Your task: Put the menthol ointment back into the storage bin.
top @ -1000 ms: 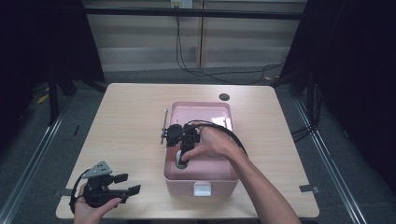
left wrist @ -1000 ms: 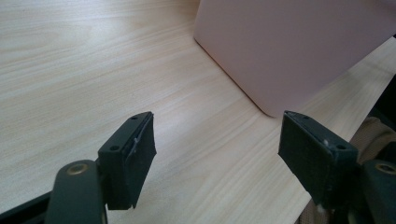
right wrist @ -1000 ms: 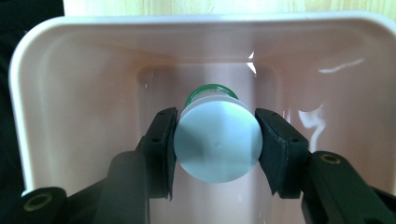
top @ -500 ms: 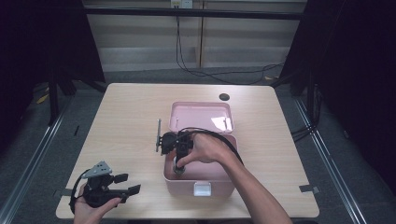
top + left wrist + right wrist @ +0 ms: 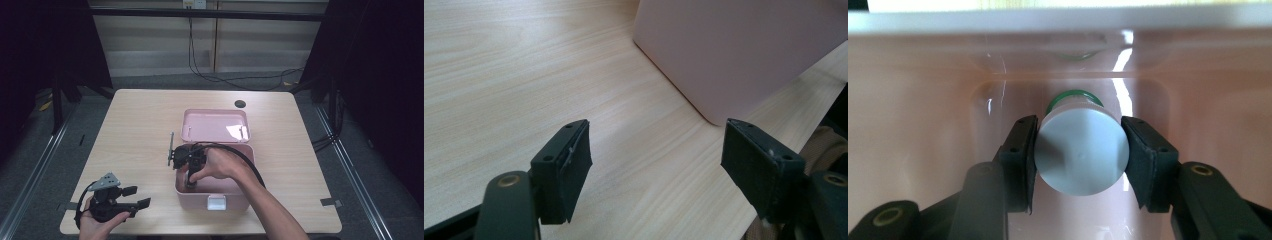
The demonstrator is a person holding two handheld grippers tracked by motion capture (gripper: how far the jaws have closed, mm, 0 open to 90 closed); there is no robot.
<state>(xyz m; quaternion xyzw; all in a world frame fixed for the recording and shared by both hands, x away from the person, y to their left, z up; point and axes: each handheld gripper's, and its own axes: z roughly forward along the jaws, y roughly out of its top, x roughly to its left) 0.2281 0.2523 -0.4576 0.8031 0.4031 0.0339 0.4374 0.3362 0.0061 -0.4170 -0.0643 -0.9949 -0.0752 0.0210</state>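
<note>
One pale grey cylinder with a green band (image 5: 1082, 148) is clamped between the jaws of the right gripper (image 5: 1079, 155), seen end-on in the right gripper view and held low inside a pink box (image 5: 235, 196), close to its glossy inner wall. From the high view, that gripper (image 5: 189, 165) is seen pointed down into the box's near-left corner, with the person's hand (image 5: 220, 164) wrapped over it and its black cable looped across the opening. One hinged lid (image 5: 215, 126) is laid open behind the box, and one white latch (image 5: 216, 202) is set on the front wall. The box is placed on a light wooden table (image 5: 135, 125); one dark round hole (image 5: 240, 104) is cut near the far edge. Well apart, at the near-left corner, the left gripper (image 5: 131, 199) is held with its jaws spread and empty (image 5: 654, 165), the box's outer wall (image 5: 734, 50) ahead of them.
</note>
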